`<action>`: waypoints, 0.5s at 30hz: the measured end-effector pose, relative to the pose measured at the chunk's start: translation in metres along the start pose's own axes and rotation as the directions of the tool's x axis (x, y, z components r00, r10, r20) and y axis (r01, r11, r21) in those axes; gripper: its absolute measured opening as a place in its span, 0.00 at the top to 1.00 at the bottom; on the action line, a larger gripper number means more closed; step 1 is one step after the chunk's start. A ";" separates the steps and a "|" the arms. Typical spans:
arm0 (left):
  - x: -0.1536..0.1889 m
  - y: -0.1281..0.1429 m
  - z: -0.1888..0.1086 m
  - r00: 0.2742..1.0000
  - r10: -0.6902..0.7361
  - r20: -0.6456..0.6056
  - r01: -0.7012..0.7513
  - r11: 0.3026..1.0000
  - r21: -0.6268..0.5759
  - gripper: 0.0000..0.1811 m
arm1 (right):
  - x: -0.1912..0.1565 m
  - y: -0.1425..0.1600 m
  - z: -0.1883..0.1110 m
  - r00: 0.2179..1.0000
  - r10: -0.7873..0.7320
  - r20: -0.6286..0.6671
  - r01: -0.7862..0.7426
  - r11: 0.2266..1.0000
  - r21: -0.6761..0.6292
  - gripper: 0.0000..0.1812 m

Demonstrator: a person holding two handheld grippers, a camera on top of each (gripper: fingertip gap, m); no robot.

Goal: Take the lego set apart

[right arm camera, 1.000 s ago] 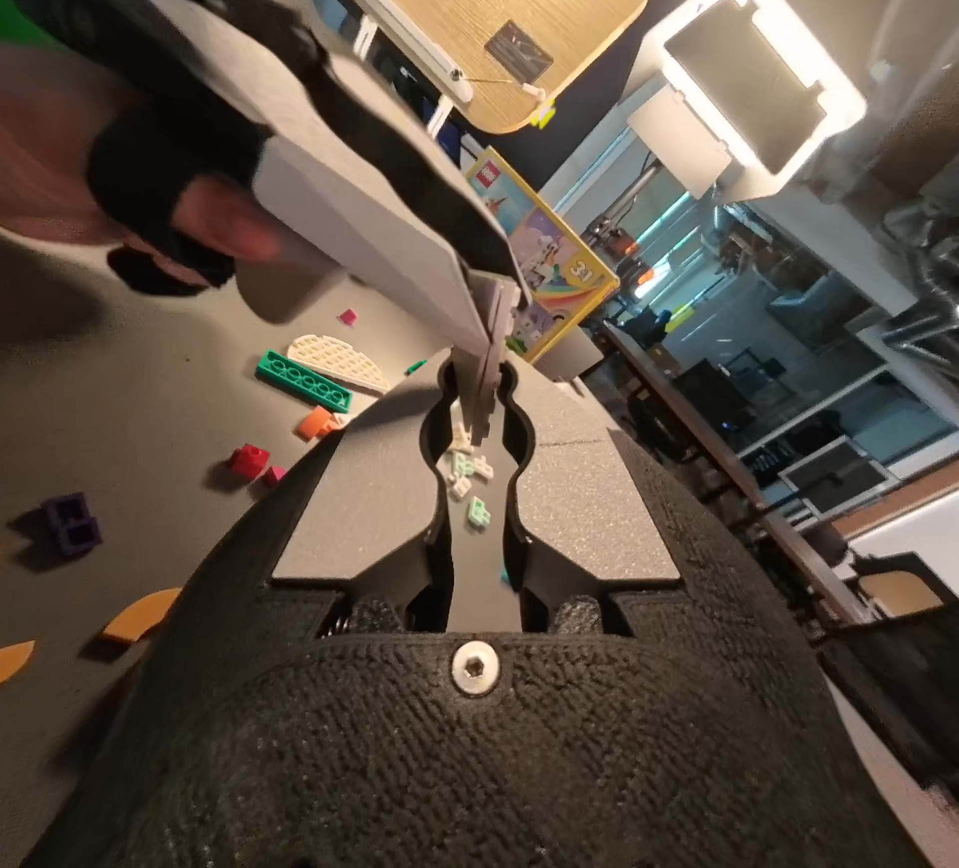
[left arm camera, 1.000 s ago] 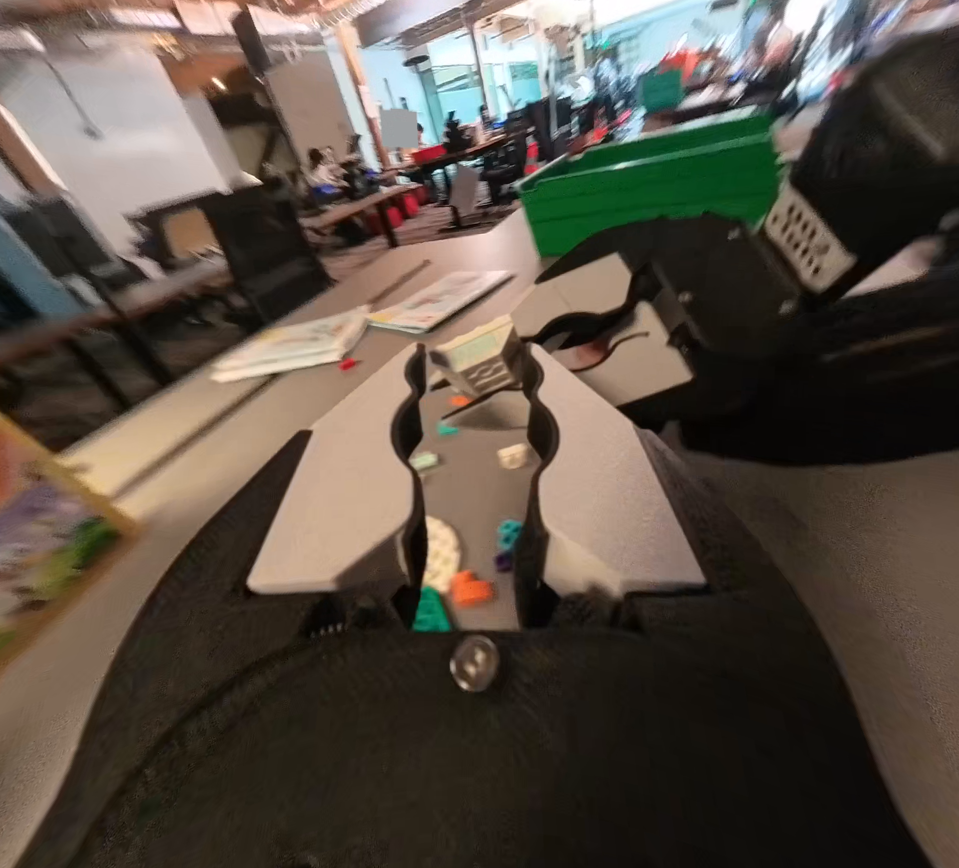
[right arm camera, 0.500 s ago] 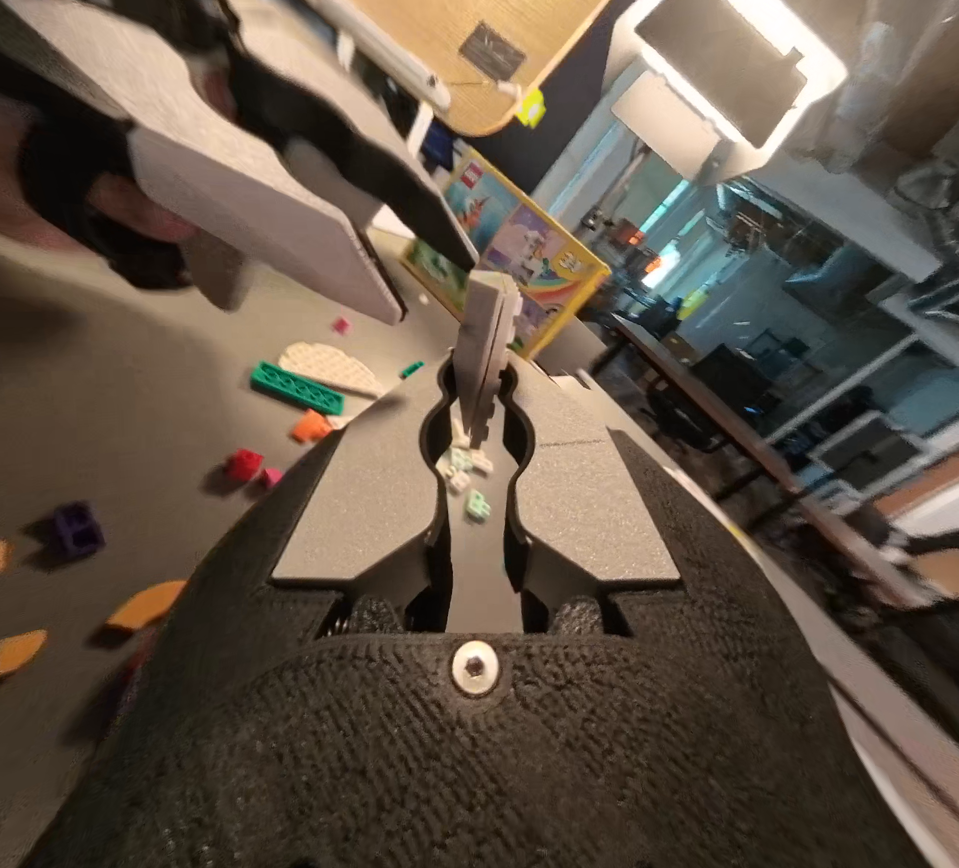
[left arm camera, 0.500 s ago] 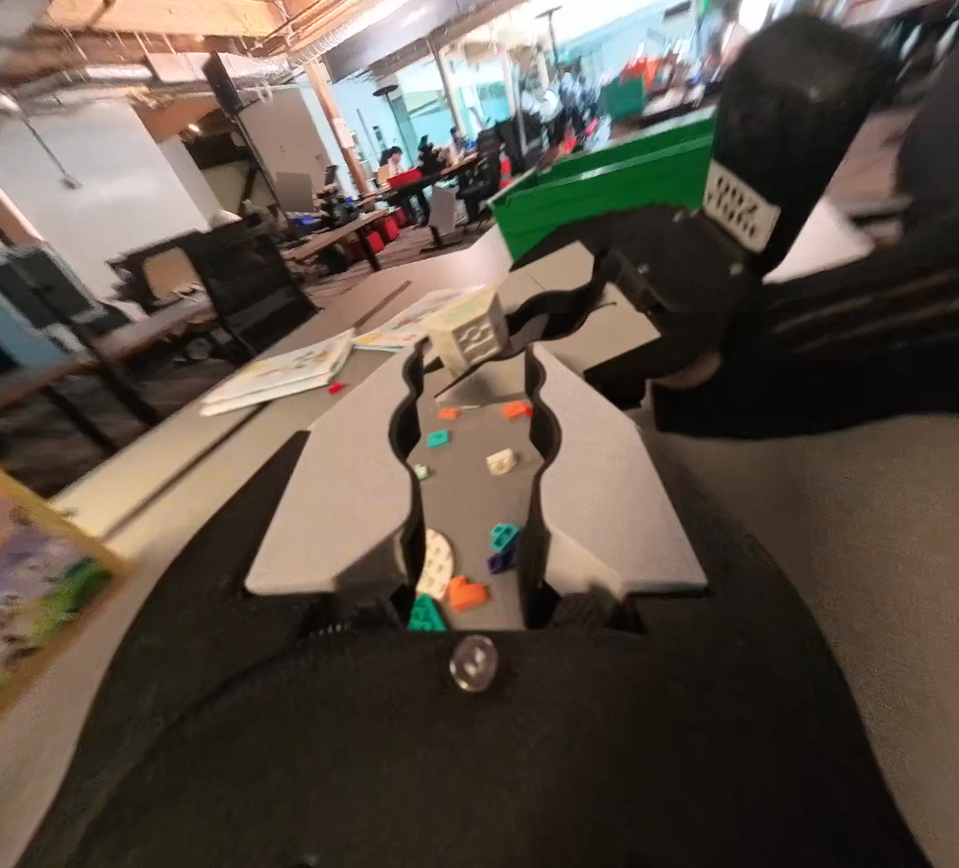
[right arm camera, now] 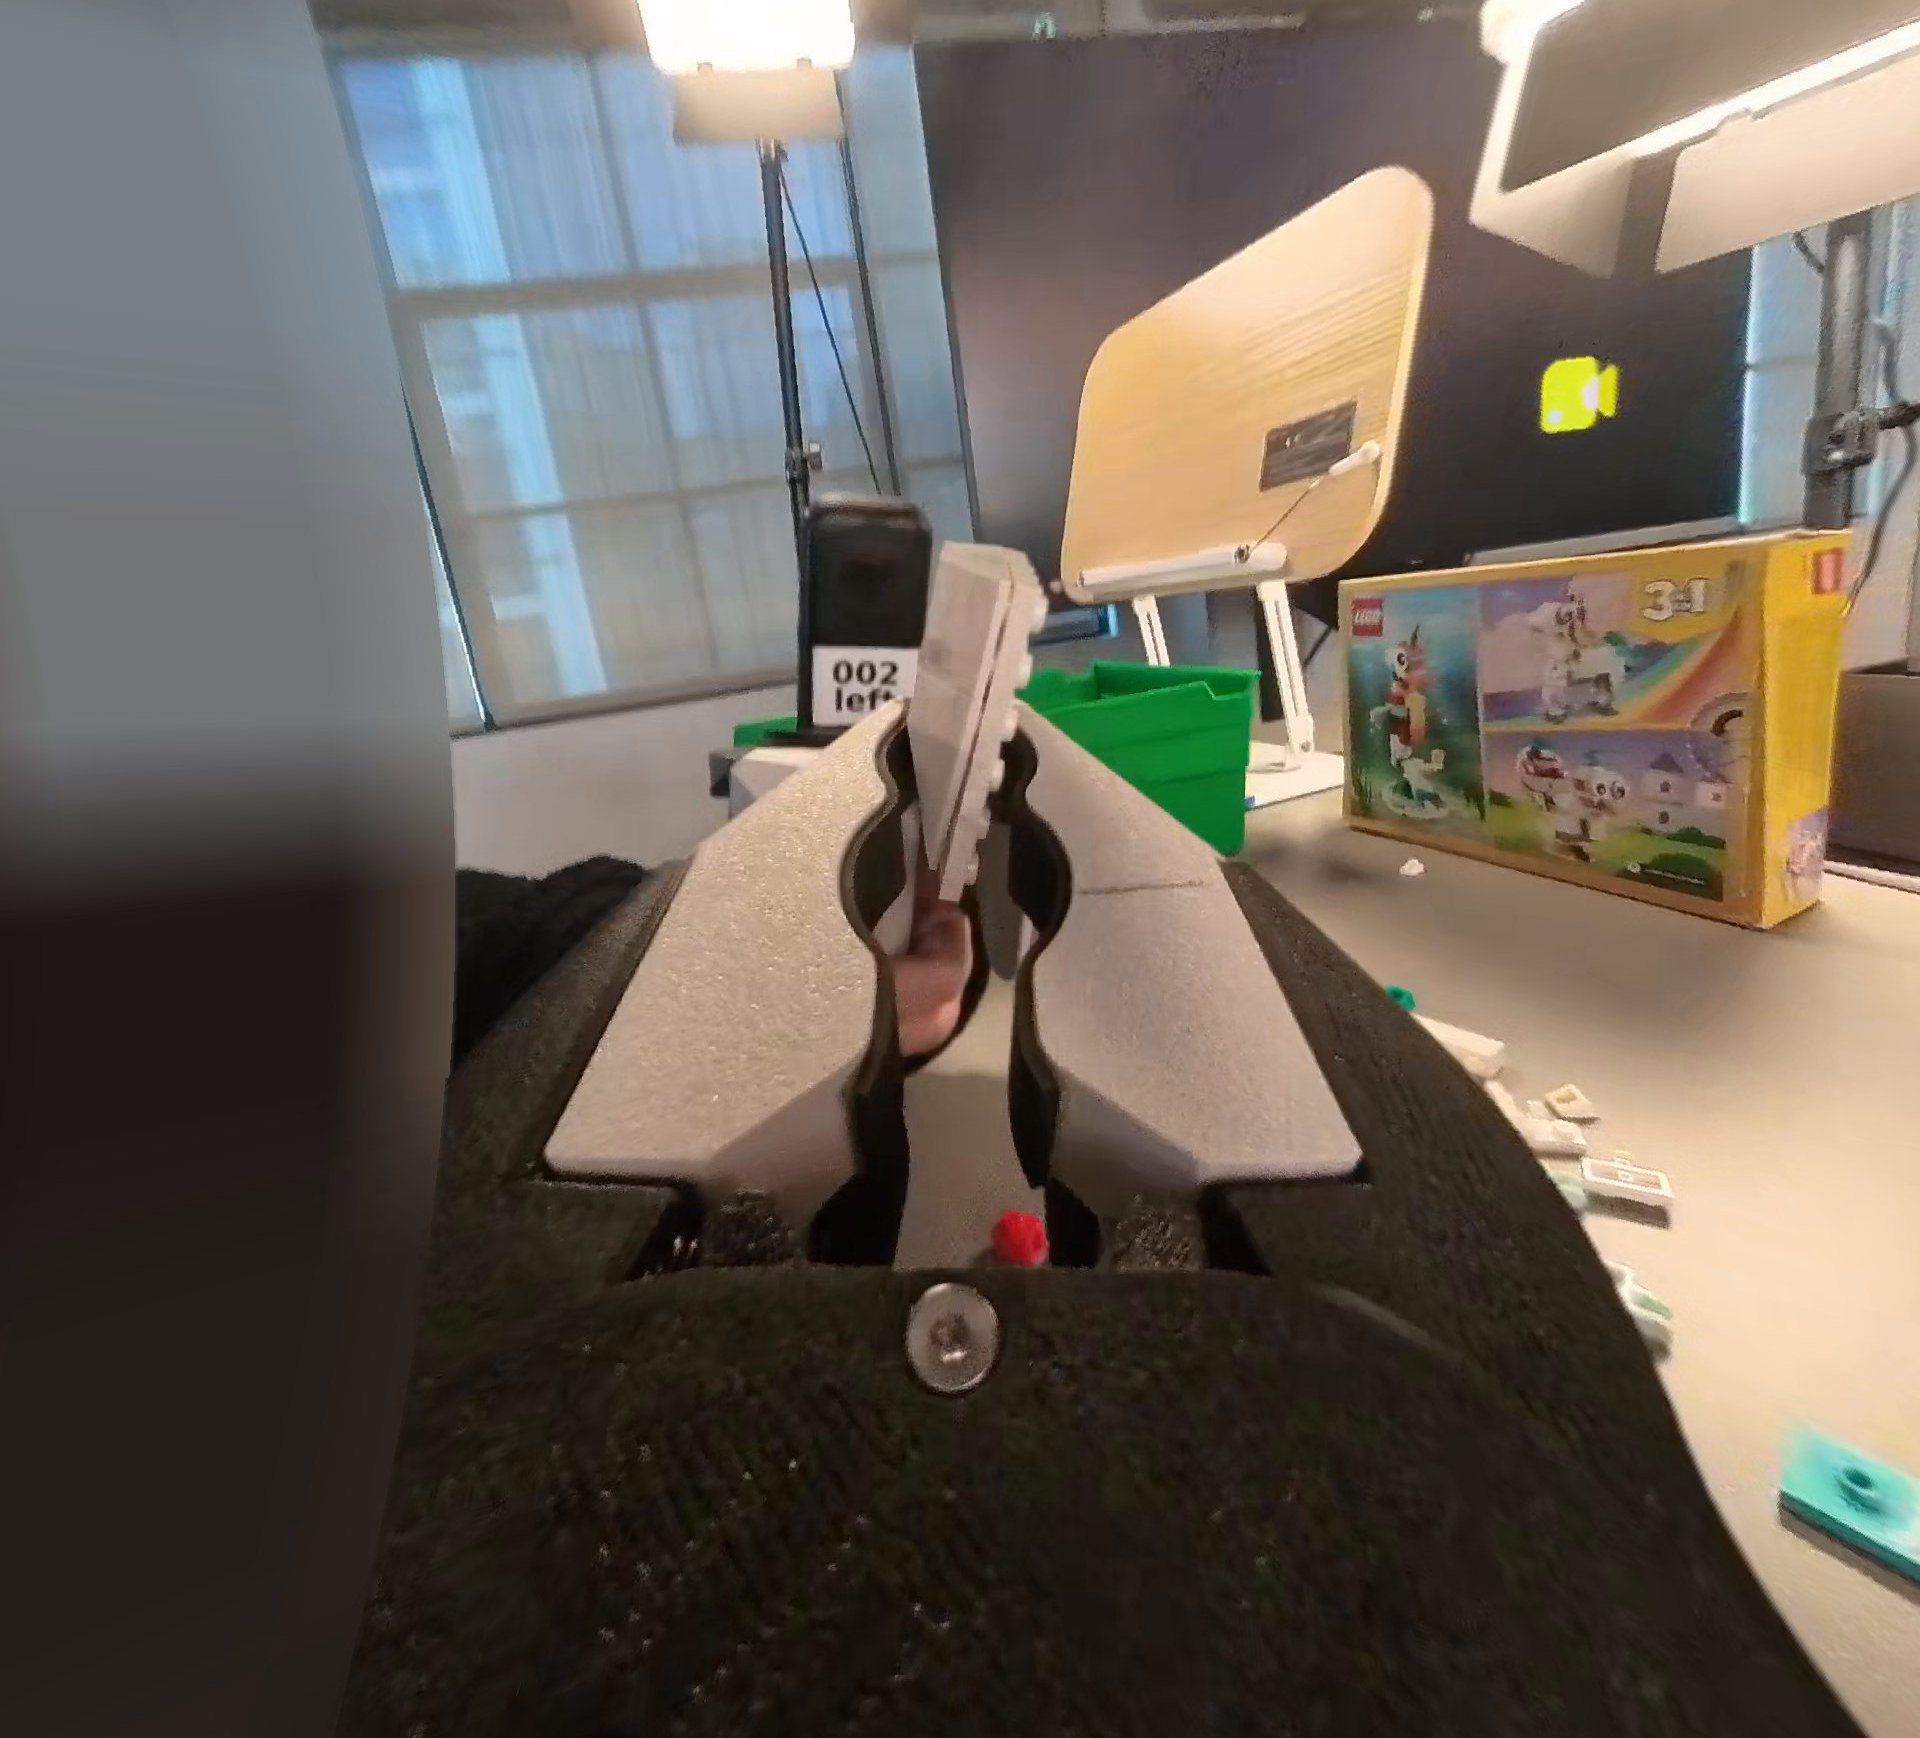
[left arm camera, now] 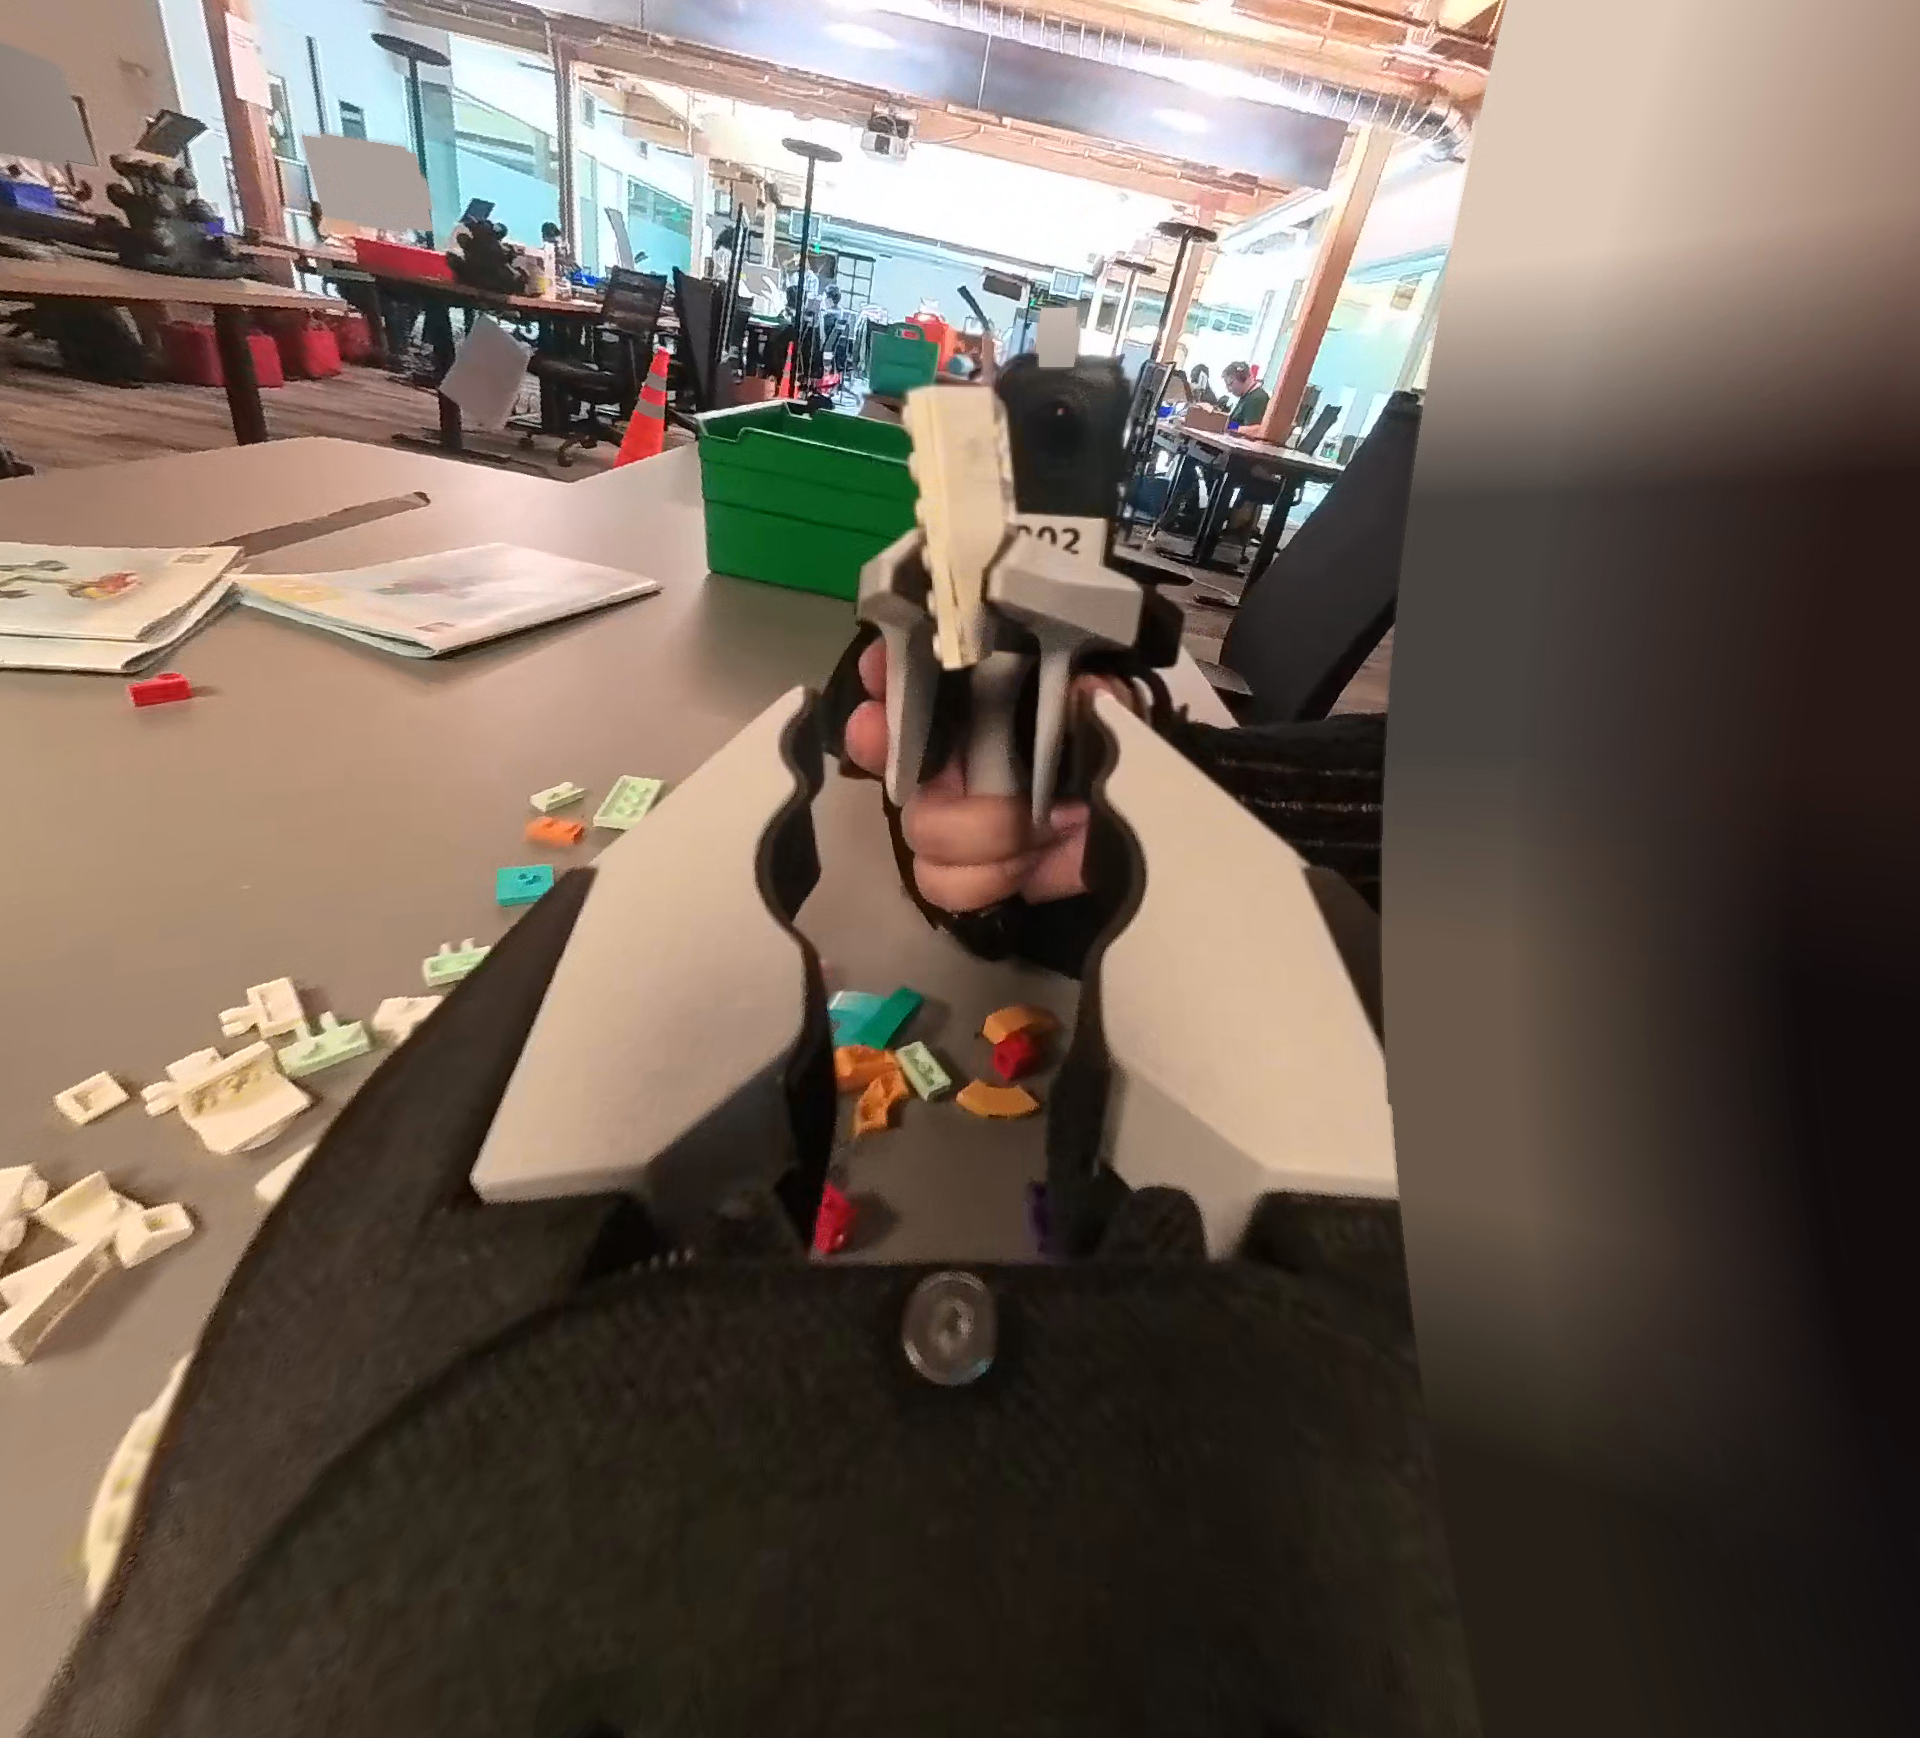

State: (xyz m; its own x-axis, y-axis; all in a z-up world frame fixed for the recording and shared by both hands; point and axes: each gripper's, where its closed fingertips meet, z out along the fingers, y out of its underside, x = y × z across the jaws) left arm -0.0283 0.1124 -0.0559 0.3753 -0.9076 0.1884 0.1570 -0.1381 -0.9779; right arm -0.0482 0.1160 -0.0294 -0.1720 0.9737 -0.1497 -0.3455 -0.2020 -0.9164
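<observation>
The right claw [right arm camera: 954,758] grips a stack of white lego plates [right arm camera: 971,712], held on edge and tilted well above the grey bench [left arm camera: 312,784]; in the left wrist view the same stack [left arm camera: 961,535] stands up out of that claw [left arm camera: 961,649]. The left claw [left arm camera: 951,753] has let go of the white piece it pinched a second ago: its jaws now stand wide with nothing between them, and it has drawn back to face the right one, apart from it. Loose white, mint, teal and orange pieces [left arm camera: 894,1065] lie scattered on the bench below. A green bin [left arm camera: 800,504] and booklets [left arm camera: 447,592] sit behind; the yellow lego box [right arm camera: 1579,732] stands to the right.
</observation>
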 end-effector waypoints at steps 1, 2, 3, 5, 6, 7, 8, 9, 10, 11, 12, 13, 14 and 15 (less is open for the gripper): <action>0.001 0.001 0.002 1.000 -0.002 -0.003 0.002 1.000 -0.001 0.74 | 0.001 -0.001 -0.001 1.000 0.009 -0.001 -0.009 1.000 0.005 0.94; 0.002 0.002 0.004 1.000 -0.001 0.000 0.001 1.000 -0.005 0.75 | 0.000 0.000 0.000 1.000 0.013 0.004 -0.013 1.000 0.001 0.94; 0.002 0.002 0.006 1.000 0.003 0.010 -0.003 1.000 -0.005 0.77 | -0.002 0.002 0.001 1.000 0.015 0.014 -0.015 1.000 -0.006 0.94; 0.003 0.002 0.009 1.000 0.010 0.027 -0.010 1.000 0.008 0.82 | -0.007 0.008 0.006 0.999 0.014 0.037 -0.013 0.999 -0.032 0.94; 0.003 0.002 0.010 0.999 0.015 0.034 -0.016 1.000 0.014 0.86 | -0.009 0.011 0.007 0.999 0.012 0.041 -0.011 0.999 -0.042 0.94; 0.003 0.002 0.011 0.998 0.027 0.048 -0.028 0.999 0.020 0.88 | -0.008 0.011 0.008 0.999 0.013 0.037 -0.012 0.999 -0.039 0.94; 0.002 0.001 0.011 0.997 0.035 0.064 -0.037 0.999 0.029 0.89 | -0.007 0.011 0.009 0.999 0.018 0.030 -0.017 0.999 -0.034 0.94; 0.002 0.001 0.011 0.997 0.039 0.068 -0.041 0.999 0.034 0.91 | -0.006 0.011 0.009 0.999 0.024 0.024 -0.023 0.999 -0.034 0.94; 0.003 0.000 0.012 0.997 0.037 0.069 -0.040 0.998 0.039 0.93 | -0.004 0.011 0.008 0.999 0.029 0.019 -0.028 0.999 -0.035 0.94; 0.003 0.000 0.013 0.996 0.034 0.079 -0.038 0.998 0.045 0.94 | -0.003 0.010 0.008 0.999 0.029 0.014 -0.028 0.999 -0.034 0.94; 0.002 0.000 0.014 0.996 0.034 0.087 -0.038 0.998 0.041 0.96 | -0.001 0.011 0.007 1.000 0.024 -0.003 -0.025 0.999 -0.040 0.93; -0.005 0.002 0.013 0.990 0.037 0.135 -0.041 0.999 0.026 0.96 | 0.006 0.012 0.007 0.999 0.019 -0.049 -0.021 0.998 -0.054 0.91; -0.015 0.003 0.011 0.977 0.052 0.206 -0.055 0.998 0.005 0.96 | 0.015 0.015 0.005 0.994 0.013 -0.104 -0.020 0.997 -0.072 0.88; -0.022 0.005 0.009 0.962 0.085 0.259 -0.080 0.996 -0.031 0.96 | 0.021 0.018 0.003 0.990 0.015 -0.142 -0.029 0.995 -0.094 0.84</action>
State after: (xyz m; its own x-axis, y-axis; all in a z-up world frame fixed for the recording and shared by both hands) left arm -0.0274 0.1351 -0.0641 0.6109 -0.7823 0.1212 0.0982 -0.0770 -0.9922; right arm -0.0612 0.1326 -0.0474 -0.0447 0.9757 -0.2146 -0.2520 -0.2188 -0.9427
